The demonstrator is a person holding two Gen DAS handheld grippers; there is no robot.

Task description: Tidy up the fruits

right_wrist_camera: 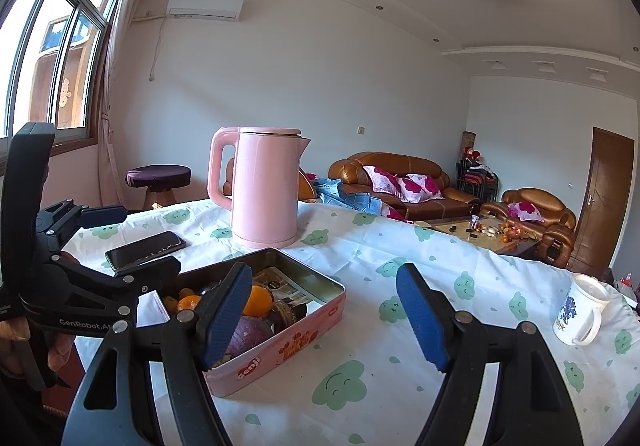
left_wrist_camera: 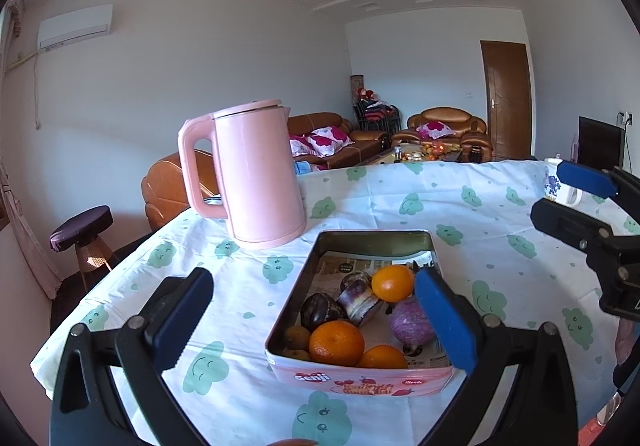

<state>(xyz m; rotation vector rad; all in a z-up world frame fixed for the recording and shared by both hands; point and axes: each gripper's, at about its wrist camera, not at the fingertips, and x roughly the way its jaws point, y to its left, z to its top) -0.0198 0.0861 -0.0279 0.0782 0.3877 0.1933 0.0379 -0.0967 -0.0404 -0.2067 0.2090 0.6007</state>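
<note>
A shallow rectangular metal tin [left_wrist_camera: 372,242] with rounded corners, pink printed sides and a bare grey inner wall sits on the table [left_wrist_camera: 480,221], which is covered by a white cloth printed with green smiling clouds. Printed paper lines the tin, and the fruits lie in it: three smooth round oranges [left_wrist_camera: 337,342], a dull purple bumpy fruit [left_wrist_camera: 412,322], glossy dark brown ones [left_wrist_camera: 322,310] and a small brownish one at the near corner. A tall matte pink kettle [left_wrist_camera: 260,173] with a loop handle stands just behind the tin, a flat black phone [right_wrist_camera: 146,249] lies to its left, and a white mug [right_wrist_camera: 580,310] with a blue design stands towards the right edge. The left gripper [left_wrist_camera: 316,320] hovers low over the tin's near end, its ribbed blue pads spread wide, holding nothing. The right gripper [right_wrist_camera: 324,316] hangs beside the tin's right side, likewise wide and empty.
</note>
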